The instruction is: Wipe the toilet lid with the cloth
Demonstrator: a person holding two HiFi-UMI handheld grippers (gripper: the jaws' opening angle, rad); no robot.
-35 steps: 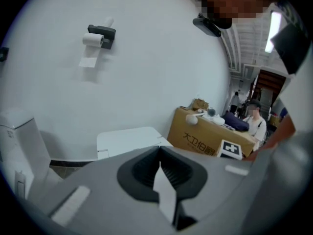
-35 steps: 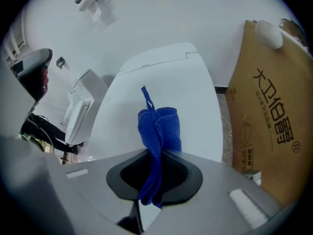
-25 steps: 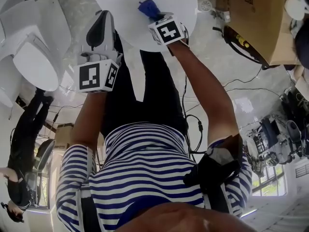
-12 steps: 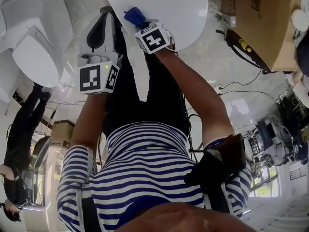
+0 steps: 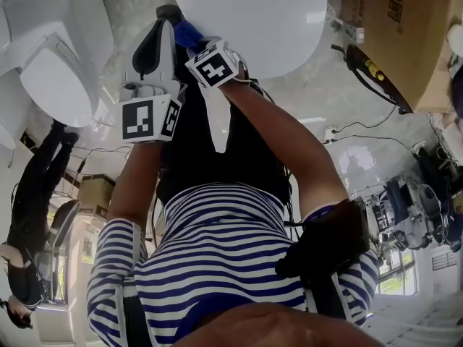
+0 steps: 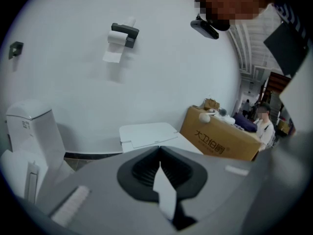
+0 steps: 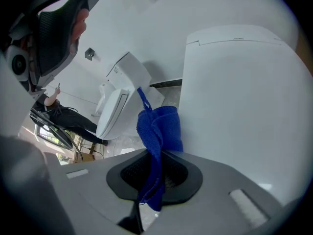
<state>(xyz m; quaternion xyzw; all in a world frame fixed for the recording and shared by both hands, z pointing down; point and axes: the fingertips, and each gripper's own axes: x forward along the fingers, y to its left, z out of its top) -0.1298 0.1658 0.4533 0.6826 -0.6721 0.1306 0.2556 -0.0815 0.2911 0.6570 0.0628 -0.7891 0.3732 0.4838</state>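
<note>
Toilet lid [image 5: 253,20]: white, shut down flat, at top of head view, directly ahead of the legs. No streaks, damp patches or dirt discernible on it; wiped extent therefore not verifiable.

Blue cloth [image 5: 187,31]: bunched, pinched between closed jaws of right gripper [image 5: 194,43], hanging at the lid's left edge; contact with the surface not determinable.

Left gripper [image 5: 160,20]: jaws together, nothing between them, held just beside the right, off the lid, taking no part.

Second toilet [image 5: 51,63]: well apart to the left, not involved.

Assessment: wiping judged in progress at the left margin. Broad centre and right of lid likely outstanding.
</note>
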